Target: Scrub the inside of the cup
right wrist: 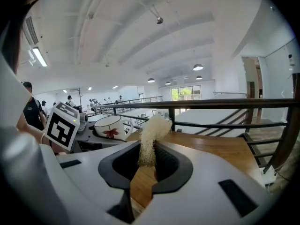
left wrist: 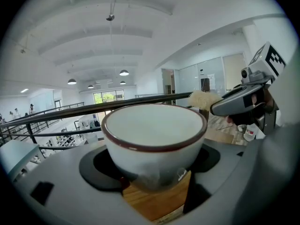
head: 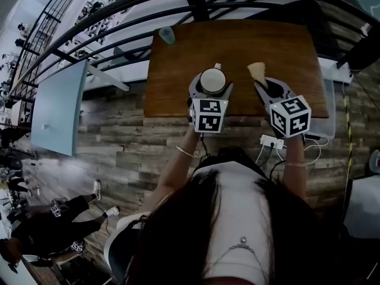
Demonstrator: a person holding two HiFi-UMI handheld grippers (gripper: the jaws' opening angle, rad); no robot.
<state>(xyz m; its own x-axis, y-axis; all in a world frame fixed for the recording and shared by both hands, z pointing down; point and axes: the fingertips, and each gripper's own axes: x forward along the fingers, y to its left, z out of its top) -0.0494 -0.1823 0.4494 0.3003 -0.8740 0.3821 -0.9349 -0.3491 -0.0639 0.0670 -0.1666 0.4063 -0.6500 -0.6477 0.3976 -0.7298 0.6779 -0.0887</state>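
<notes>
A white cup point(head: 212, 80) with a dark red rim and a red leaf print sits upright between the jaws of my left gripper point(head: 211, 88), which is shut on it. It fills the left gripper view as a cup point(left wrist: 154, 142) with an empty white inside. My right gripper point(head: 265, 83) is shut on a pale fibrous scrubber point(head: 257, 70), which sticks up and forward from the jaws. In the right gripper view the scrubber point(right wrist: 150, 142) curls over at its top, and the cup point(right wrist: 109, 127) shows to the left. Scrubber and cup are apart.
Both grippers hover over a brown wooden table point(head: 237, 43). A small teal cup point(head: 167, 35) stands at its far left corner. A dark metal railing point(head: 119, 22) runs behind the table. A white power strip point(head: 272, 142) lies on the floor near the person's feet.
</notes>
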